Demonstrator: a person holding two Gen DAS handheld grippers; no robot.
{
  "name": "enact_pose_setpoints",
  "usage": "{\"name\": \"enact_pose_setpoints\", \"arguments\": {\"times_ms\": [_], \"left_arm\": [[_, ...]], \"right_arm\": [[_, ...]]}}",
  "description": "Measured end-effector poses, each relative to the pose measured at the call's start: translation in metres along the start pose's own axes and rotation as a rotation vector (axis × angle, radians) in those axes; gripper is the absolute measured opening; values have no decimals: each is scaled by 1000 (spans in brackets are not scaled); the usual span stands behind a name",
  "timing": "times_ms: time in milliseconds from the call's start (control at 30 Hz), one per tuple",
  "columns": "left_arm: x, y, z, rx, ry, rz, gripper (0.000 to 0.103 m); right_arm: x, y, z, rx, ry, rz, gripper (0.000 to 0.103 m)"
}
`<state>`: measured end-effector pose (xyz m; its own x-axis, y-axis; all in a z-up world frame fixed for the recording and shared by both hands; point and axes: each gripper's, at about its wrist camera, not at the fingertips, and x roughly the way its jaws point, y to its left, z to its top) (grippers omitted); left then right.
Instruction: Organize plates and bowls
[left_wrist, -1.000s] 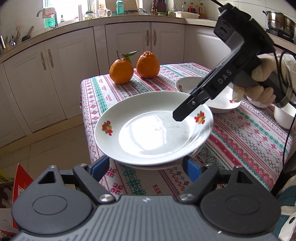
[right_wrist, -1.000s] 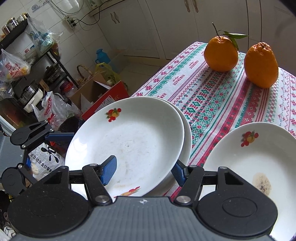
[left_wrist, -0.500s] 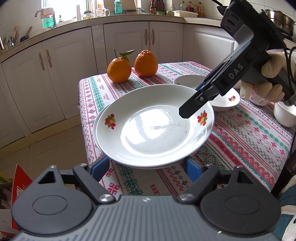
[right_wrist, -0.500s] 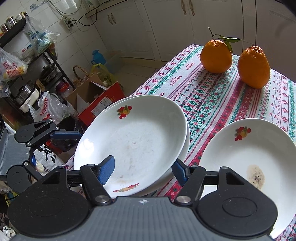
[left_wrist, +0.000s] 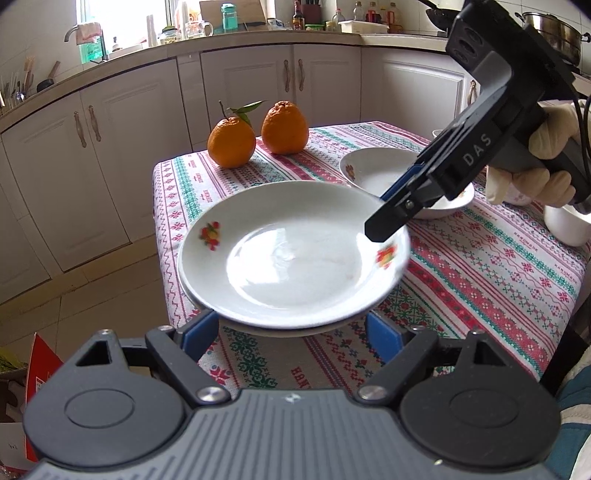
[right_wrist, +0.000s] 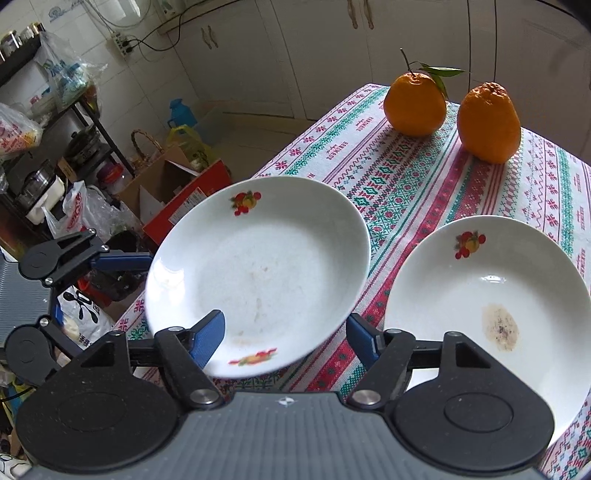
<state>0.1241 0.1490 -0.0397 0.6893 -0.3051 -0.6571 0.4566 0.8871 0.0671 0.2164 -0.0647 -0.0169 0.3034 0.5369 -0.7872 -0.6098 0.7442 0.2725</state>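
Note:
A white plate with fruit motifs (left_wrist: 291, 258) hangs above the table's near corner, and a second plate's rim (left_wrist: 295, 328) shows just under it. My right gripper (left_wrist: 384, 218) is shut on the top plate's right rim. In the right wrist view the same plate (right_wrist: 258, 273) is tilted between my right fingers (right_wrist: 208, 332). My left gripper (left_wrist: 291, 334) is open, its blue pads on either side of the plates' near edge. It also shows in the right wrist view (right_wrist: 74, 291), left of the plate. A stained white plate (right_wrist: 491, 306) lies on the table to the right.
Two oranges (left_wrist: 258, 134) stand at the far end of the patterned tablecloth (left_wrist: 480, 266). A white bowl (left_wrist: 565, 229) sits at the right edge behind my right hand. White cabinets (left_wrist: 110, 147) stand beyond the table. Boxes and bags (right_wrist: 173, 184) crowd the floor left of it.
The top plate has risen and tilted off the plate below, held by my right gripper. The left wrist view has drawn back slightly.

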Motion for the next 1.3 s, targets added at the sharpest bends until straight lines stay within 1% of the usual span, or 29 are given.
{"name": "enact_pose_setpoints", "arguments": {"times_ms": [167,267,333,400,500,567,633,733,800,933,1067,1167,1300], "left_arm": [[-5,-5,-1,5,-7,2,87],[-10,-7,-1,-13,-15,5,88],[-15,-10,0,-25,-24,9,89],[-20,-13,1,-38,-34,23,94],[-26,-19,1,-65,-47,43,96],[-31,-24,0,-92,-60,50,98],[-35,-28,-1,-120,-73,57,100],[-38,-35,-3,-139,-76,48,100],[-37,-39,-2,-131,-74,48,100],[-35,-46,3,-113,-69,74,102],[-33,-50,7,-88,-64,65,102],[-33,-50,12,-82,-64,61,102],[-28,-45,22,-104,-53,31,102]], "right_arm": [[-6,-1,-9,6,-19,-37,88],[-13,0,-20,17,-39,-51,91],[-18,3,-27,12,-57,-79,94],[-26,7,-35,-1,-83,-101,98],[-40,10,-48,7,-124,-139,103],[-48,10,-58,19,-157,-171,103],[-53,11,-68,18,-184,-241,103],[-55,8,-86,30,-194,-354,103],[-53,3,-97,59,-187,-392,103],[-44,-10,-116,126,-156,-426,103],[-34,-20,-127,140,-135,-460,103],[-34,-27,-131,158,-153,-457,103],[-31,-33,-129,156,-166,-469,103]]}}
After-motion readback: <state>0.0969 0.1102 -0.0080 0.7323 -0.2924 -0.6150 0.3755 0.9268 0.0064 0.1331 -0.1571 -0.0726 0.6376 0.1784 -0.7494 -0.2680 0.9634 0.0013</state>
